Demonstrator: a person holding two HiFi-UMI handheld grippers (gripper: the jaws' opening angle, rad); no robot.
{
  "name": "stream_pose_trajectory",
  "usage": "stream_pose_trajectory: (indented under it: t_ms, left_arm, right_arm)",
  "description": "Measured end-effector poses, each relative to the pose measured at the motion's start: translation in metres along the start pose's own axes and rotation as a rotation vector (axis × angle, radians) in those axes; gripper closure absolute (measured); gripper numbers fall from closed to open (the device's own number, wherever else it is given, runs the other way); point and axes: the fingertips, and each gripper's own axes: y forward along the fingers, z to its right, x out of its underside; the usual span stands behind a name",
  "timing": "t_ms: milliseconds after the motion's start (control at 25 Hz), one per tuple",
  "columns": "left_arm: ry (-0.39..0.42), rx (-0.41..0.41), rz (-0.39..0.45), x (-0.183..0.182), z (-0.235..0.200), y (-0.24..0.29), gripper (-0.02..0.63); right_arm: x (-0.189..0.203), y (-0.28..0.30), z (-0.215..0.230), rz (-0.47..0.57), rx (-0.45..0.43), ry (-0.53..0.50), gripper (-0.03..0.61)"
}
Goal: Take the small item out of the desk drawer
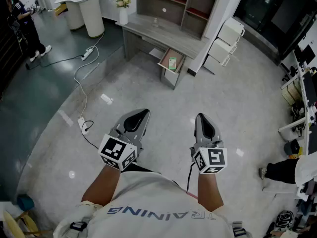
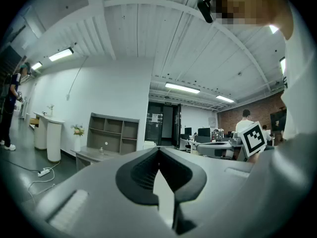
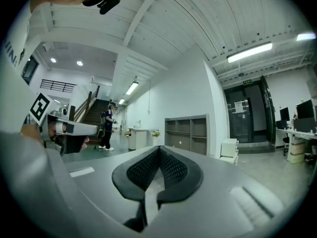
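Barely started, by my read. The drawer [image 1: 172, 59] under the desk [image 1: 153, 31] stands pulled out, and the small item [image 1: 172, 63], green and white, lies inside it untouched. I'm well short of the desk. Left gripper [image 1: 140, 115] and right gripper [image 1: 202, 118] are both pressed together, with nothing between the jaws. Left to do: walk up, spread one gripper, pinch the item, lift it out.

Shelf unit [image 1: 173, 4] and vase [image 1: 123, 15] sit on the desk, white cabinet [image 1: 224, 42] just right of it. Power strip [image 1: 88, 53] and cable [image 1: 85, 100] trail left of the desk, off my line.
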Motion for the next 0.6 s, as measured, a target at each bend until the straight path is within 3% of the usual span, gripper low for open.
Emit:
stream_pose_trajectory:
  t_ms: [600]
  left_arm:
    - [0.000,0.026,-0.025,0.008,-0.005,0.014,0.615]
  right_arm:
    - [0.004,0.009,0.003,-0.022,0.016,-0.003,0.562]
